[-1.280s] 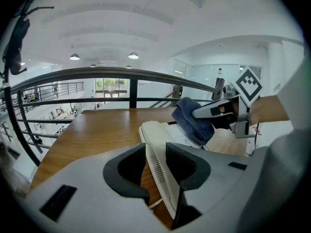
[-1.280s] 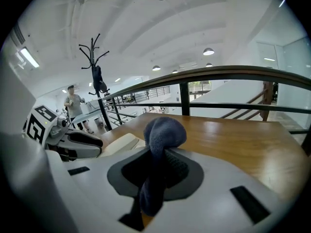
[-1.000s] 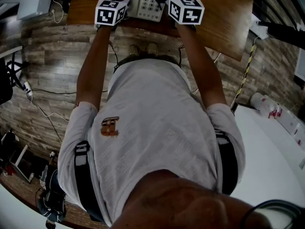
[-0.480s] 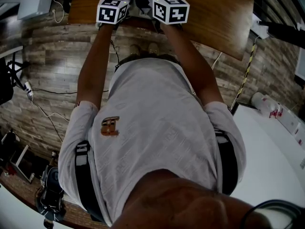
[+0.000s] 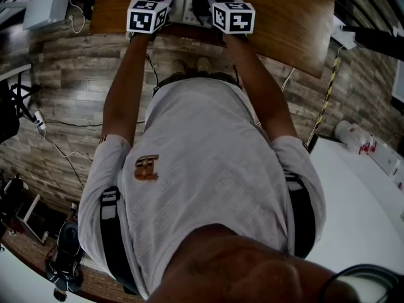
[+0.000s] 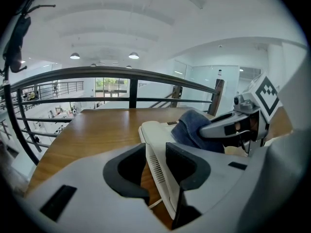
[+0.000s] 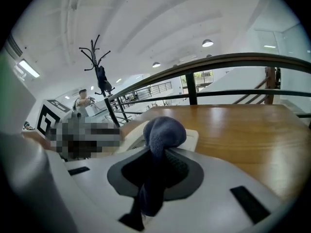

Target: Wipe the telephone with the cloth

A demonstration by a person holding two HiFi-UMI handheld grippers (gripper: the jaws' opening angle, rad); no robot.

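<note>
A white telephone (image 6: 156, 139) sits on the wooden table (image 6: 92, 135), close to its near edge. My left gripper (image 6: 156, 166) is shut on the telephone's near left edge, one jaw on each side of the vented side panel. My right gripper (image 7: 158, 166) is shut on a bunched blue cloth (image 7: 164, 132), which rests on top of the telephone (image 7: 192, 139). From the left gripper view, the cloth (image 6: 193, 127) covers the telephone's right part, with the right gripper (image 6: 228, 125) behind it. In the head view both grippers' marker cubes flank the telephone (image 5: 183, 5), and the keypad is hidden.
A dark metal railing (image 6: 131, 89) runs along the table's far side. The table (image 5: 284, 17) extends to the right of the telephone. Cables (image 5: 57, 147) trail over the plank floor at the left. A white surface (image 5: 360, 213) stands at the lower right.
My right gripper with the cloth has slid left over the telephone, covering the keypad that showed a second ago, then come back slightly right. The left gripper has stayed in place.
</note>
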